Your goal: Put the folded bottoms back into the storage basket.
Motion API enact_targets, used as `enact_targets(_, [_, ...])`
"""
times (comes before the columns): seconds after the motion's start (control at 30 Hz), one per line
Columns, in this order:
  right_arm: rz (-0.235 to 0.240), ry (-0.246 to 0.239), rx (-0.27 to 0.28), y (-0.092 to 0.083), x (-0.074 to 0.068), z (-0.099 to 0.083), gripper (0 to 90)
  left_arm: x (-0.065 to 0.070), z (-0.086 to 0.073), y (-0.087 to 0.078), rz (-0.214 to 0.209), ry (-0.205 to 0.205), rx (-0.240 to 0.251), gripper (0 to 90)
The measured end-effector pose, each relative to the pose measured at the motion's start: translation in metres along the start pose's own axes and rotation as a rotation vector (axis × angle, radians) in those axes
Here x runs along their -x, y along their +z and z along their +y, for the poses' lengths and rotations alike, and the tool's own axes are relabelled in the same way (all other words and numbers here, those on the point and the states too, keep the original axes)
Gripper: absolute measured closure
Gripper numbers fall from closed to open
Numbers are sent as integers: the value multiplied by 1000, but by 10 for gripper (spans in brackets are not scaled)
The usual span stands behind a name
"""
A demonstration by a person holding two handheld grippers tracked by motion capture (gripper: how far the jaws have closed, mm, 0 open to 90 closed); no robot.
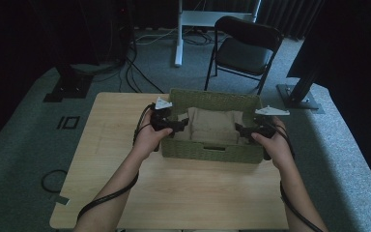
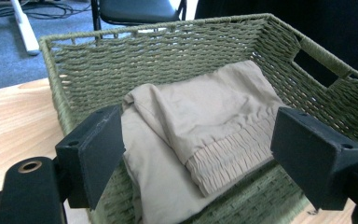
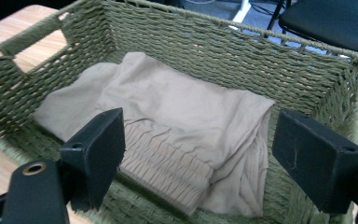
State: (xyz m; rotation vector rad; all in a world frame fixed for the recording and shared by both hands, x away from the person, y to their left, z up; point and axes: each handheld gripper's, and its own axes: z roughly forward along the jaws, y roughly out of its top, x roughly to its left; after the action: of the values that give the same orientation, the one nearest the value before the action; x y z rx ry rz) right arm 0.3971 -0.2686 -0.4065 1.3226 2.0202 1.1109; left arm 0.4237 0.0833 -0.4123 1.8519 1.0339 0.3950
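Observation:
A green woven basket (image 1: 212,152) stands on the wooden table (image 1: 174,193) and holds a folded beige garment (image 1: 215,124) with an elastic waistband. My left gripper (image 1: 181,124) hovers open over the basket's left side, its jaws wide apart above the garment (image 2: 200,121). Over the right side my right gripper (image 1: 240,130) is open too, with the garment (image 3: 177,121) lying between and below its jaws. Neither gripper holds anything. The basket wall (image 2: 168,56) and the basket rim (image 3: 242,42) show handle cut-outs.
A black folding chair (image 1: 244,48) stands on the grey carpet behind the table. A white desk leg (image 1: 178,34) and cables lie farther back. Black stands sit at the far left (image 1: 67,82) and far right (image 1: 299,92). Bare tabletop lies in front of the basket.

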Motion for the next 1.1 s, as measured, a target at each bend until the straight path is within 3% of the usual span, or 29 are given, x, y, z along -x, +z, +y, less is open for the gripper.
enact_targets(0.23, [-9, -19, 28, -16, -5, -17, 166, -3, -11, -14, 4, -7, 15, 179])
enact_targets(0.33, [-8, -19, 44, -23, -8, -26, 166, -5, -16, -20, 23, 10, 10, 164])
enact_targets(0.47, [-6, -16, 45, -28, -10, -37, 166, -8, -23, -24, 23, -4, 10, 164])
enact_targets(0.53, [0, -14, 45, -33, -13, -52, 166, -14, -32, -29, 30, -20, 14, 164])
enact_targets(1.1, [-29, 10, 39, -37, -20, -108, 143, -32, -72, -35, 65, -65, -8, 163])
